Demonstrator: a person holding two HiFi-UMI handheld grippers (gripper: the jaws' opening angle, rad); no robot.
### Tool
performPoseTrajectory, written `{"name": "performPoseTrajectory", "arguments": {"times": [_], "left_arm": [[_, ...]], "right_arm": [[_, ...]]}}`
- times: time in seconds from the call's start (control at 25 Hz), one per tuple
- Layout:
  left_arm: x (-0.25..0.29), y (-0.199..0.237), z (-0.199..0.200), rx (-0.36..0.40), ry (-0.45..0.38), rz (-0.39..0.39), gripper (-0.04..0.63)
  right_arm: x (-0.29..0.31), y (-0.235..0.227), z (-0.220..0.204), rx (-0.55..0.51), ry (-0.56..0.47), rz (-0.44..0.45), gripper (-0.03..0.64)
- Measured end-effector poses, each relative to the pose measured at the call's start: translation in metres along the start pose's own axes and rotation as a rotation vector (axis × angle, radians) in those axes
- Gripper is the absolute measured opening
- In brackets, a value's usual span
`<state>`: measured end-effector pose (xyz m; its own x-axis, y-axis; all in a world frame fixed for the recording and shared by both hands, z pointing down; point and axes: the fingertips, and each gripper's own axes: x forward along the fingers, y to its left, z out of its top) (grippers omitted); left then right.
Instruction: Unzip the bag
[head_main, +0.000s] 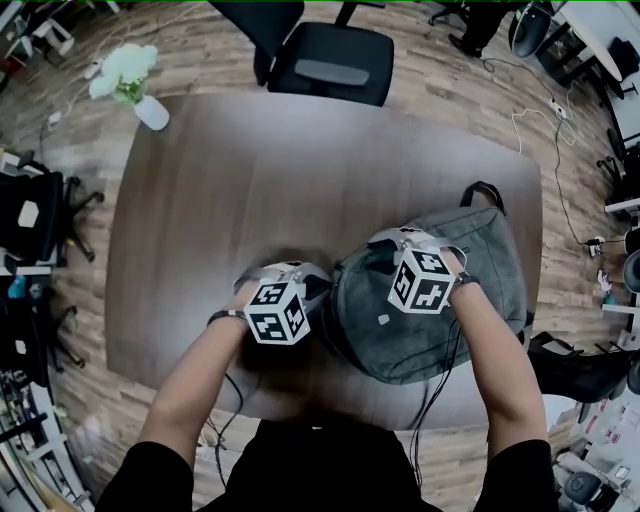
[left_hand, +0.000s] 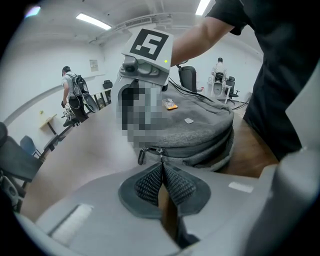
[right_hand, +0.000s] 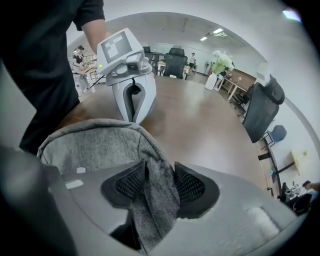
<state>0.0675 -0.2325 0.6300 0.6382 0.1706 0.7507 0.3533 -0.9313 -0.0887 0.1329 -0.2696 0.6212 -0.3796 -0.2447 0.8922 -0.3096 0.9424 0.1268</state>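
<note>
Jaws: L (left_hand: 161, 169) nips zip pull (left_hand: 161, 153), R (right_hand: 159, 174) grips bag (right_hand: 90, 145)

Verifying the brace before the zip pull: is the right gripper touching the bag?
Touching. Right gripper view: the right gripper has a fold of the grey bag pinched between its pads, fabric against both.

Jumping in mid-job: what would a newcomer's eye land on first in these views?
The grey backpack lies on the near right part of the brown table, with both grippers on it. The left gripper is shut on a zipper pull at the backpack's left end, while the right gripper pinches a fold of its fabric. A white vase of flowers stands alone at the table's far left corner.
</note>
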Motion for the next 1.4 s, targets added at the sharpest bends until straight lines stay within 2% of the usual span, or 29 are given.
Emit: {"name": "performPoseTrajectory", "arguments": {"times": [0.2, 0.56, 0.84, 1.24, 1.4], "left_arm": [[-0.011, -0.009, -0.005, -0.006, 0.021, -0.017, 0.023], [-0.022, -0.037, -0.005, -0.039, 0.033, 0.001, 0.026], [-0.021, -0.064, 0.001, -0.079, 0.032, 0.031, 0.026], [-0.002, -0.129, 0.026, -0.202, -0.039, 0.019, 0.029], [0.013, -0.150, 0.038, -0.266, -0.046, 0.058, 0.030]], "right_arm": [[0.000, -0.013, -0.002, 0.110, -0.025, -0.061, 0.178], [0.004, -0.026, -0.005, 0.324, -0.062, -0.097, 0.167], [0.008, -0.034, -0.007, 0.377, -0.044, -0.132, 0.167], [0.008, -0.043, -0.017, 0.456, -0.013, -0.204, 0.169], [0.009, -0.045, -0.017, 0.455, -0.034, -0.223, 0.169]]}}
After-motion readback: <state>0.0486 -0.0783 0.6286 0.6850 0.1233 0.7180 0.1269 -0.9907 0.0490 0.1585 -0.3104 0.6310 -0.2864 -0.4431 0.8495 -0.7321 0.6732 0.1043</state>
